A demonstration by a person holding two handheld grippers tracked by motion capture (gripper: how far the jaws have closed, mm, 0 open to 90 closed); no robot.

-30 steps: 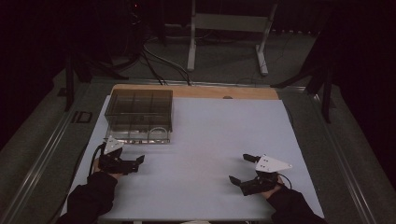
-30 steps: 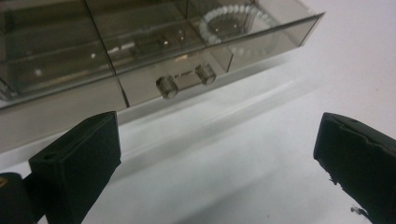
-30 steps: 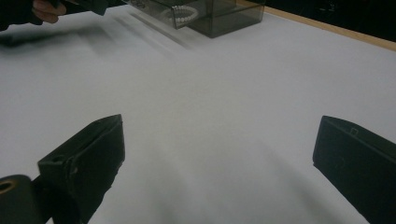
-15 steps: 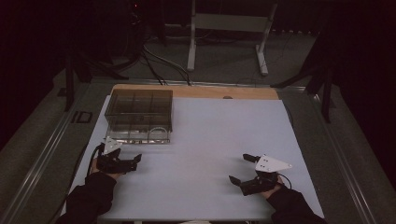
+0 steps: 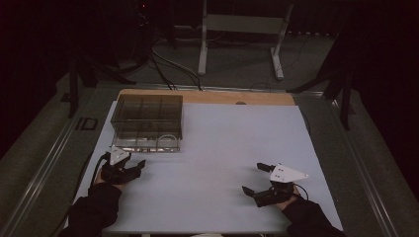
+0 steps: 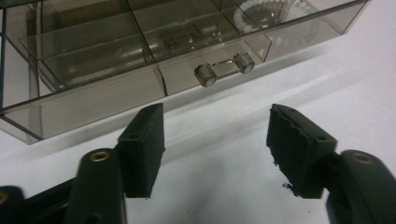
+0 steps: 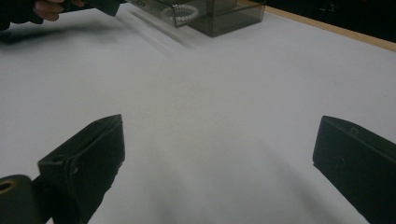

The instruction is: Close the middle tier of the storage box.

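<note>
Left gripper (image 6: 215, 140) half open, jaws just been closing, nothing between them, aimed at the drawer handle (image 6: 224, 69) just ahead. Smoky clear organizer box (image 5: 147, 122) at table's (image 5: 222, 148) far left. Right gripper (image 5: 262, 180) wide open, empty, well apart.

The storage box (image 5: 146, 122) is smoky translucent grey, the bench (image 5: 222, 163) white with a tan wooden edge, and the claws (image 6: 212, 154) black.
</note>
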